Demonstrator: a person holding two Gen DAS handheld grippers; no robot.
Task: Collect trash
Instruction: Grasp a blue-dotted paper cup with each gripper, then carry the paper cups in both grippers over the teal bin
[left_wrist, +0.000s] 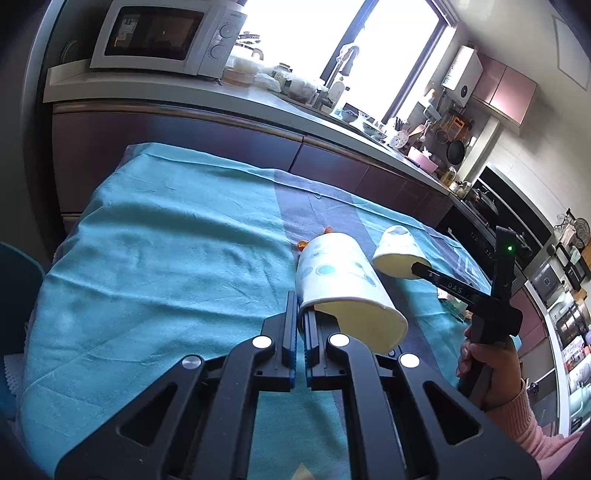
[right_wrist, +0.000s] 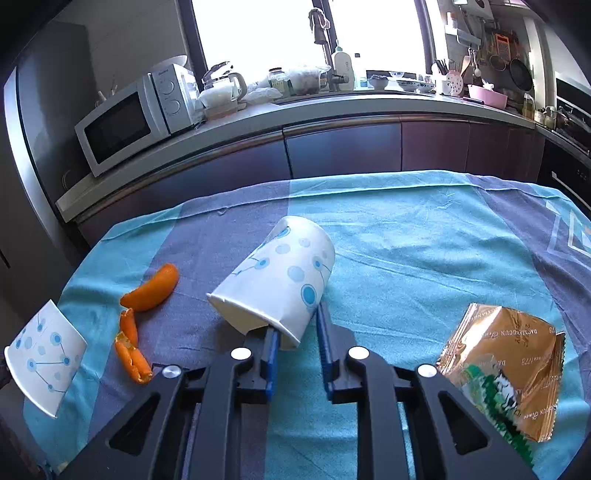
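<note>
Two white paper cups with blue dots are in play over the teal and grey tablecloth (right_wrist: 424, 258). My left gripper (left_wrist: 301, 321) is shut on the rim of one cup (left_wrist: 340, 280), pinching its wall; this cup also shows at the left edge of the right wrist view as the held cup (right_wrist: 44, 354). The other cup (right_wrist: 280, 280) lies on its side. My right gripper (right_wrist: 297, 319) straddles its rim, one finger inside the mouth and one outside, with the jaws still apart. Orange peel pieces (right_wrist: 151, 291) lie left of it.
A gold snack wrapper (right_wrist: 506, 369) lies on the cloth at the right. More peel (right_wrist: 131, 350) sits near the front left. Behind the table runs a dark cabinet front (right_wrist: 332, 155) under a counter with a microwave (right_wrist: 129, 125). A hand (left_wrist: 487, 358) holds the right gripper.
</note>
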